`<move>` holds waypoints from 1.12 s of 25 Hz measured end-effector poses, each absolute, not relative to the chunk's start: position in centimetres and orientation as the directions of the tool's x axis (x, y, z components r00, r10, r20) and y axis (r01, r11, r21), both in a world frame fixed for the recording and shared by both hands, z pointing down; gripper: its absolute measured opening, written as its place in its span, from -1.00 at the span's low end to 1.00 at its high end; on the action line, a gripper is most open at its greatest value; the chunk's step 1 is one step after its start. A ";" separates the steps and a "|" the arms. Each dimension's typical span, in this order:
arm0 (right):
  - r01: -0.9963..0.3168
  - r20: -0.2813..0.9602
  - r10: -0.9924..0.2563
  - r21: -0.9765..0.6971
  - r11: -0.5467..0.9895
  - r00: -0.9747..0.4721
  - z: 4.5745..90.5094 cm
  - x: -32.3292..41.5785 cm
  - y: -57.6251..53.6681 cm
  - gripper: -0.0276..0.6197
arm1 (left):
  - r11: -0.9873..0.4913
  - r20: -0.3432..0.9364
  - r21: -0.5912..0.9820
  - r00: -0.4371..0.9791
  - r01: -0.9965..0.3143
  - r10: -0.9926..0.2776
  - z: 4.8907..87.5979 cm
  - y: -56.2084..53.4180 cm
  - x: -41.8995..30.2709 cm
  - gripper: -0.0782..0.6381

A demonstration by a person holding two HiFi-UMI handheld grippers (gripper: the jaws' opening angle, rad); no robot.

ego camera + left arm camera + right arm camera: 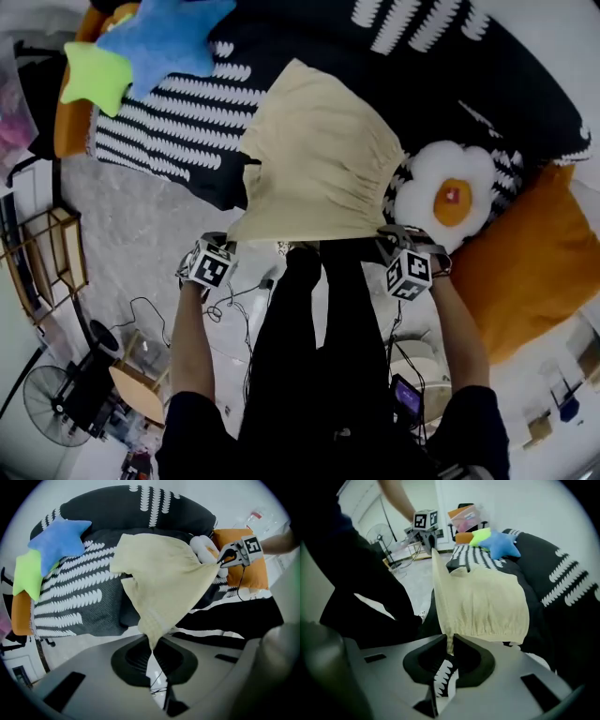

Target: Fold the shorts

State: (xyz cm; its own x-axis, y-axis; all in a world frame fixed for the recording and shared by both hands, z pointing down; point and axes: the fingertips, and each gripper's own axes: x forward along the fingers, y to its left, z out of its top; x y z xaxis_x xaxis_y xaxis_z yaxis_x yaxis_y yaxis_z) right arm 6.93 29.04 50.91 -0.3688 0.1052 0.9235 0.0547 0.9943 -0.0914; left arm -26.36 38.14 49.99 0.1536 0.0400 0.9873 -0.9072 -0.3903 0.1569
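Note:
Pale yellow shorts [314,159] hang lifted at their near edge over a black bed cover with white marks [178,131]; their far part rests on the cover. My left gripper [228,241] is shut on the near left corner of the shorts [161,588], pinched cloth showing between its jaws. My right gripper [386,236] is shut on the near right corner of the shorts [483,604], whose gathered waistband hangs to the right. The cloth stretches between the two grippers. In the left gripper view the right gripper [224,558] shows at the far corner; in the right gripper view the left gripper [425,540] shows.
A blue star cushion [173,37] and a green one [94,77] lie at the bed's far left. A fried-egg cushion [448,192] and an orange pillow [530,262] lie at the right. My dark trousers, a floor fan [56,398] and cables lie below.

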 end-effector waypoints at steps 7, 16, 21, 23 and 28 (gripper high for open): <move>-0.200 0.876 0.154 -0.269 0.942 -0.457 48.2 7.2 22.6 -0.75 | -0.444 0.993 0.096 0.114 -0.891 -0.015 46.0 27.3 -27.1 -0.76; -0.420 0.846 0.229 -0.452 0.787 -0.482 47.3 6.9 16.5 -0.75 | -0.583 0.991 0.132 0.123 -0.802 0.055 44.5 15.5 -27.6 -0.76; -0.594 0.859 0.206 -0.479 0.646 -0.468 49.1 7.4 11.8 -0.74 | -0.657 0.988 0.156 0.121 -0.738 0.099 46.0 8.4 -27.2 -0.75; -0.662 0.872 0.201 -0.472 0.583 -0.445 50.2 7.5 10.5 -0.74 | -0.705 0.989 0.147 0.120 -0.694 0.088 46.9 5.0 -26.5 -0.75; -0.747 0.902 0.235 -0.432 0.505 -0.363 53.4 5.7 8.4 -0.74 | -0.787 0.992 0.113 0.115 -0.607 0.054 50.6 -2.3 -25.7 -0.75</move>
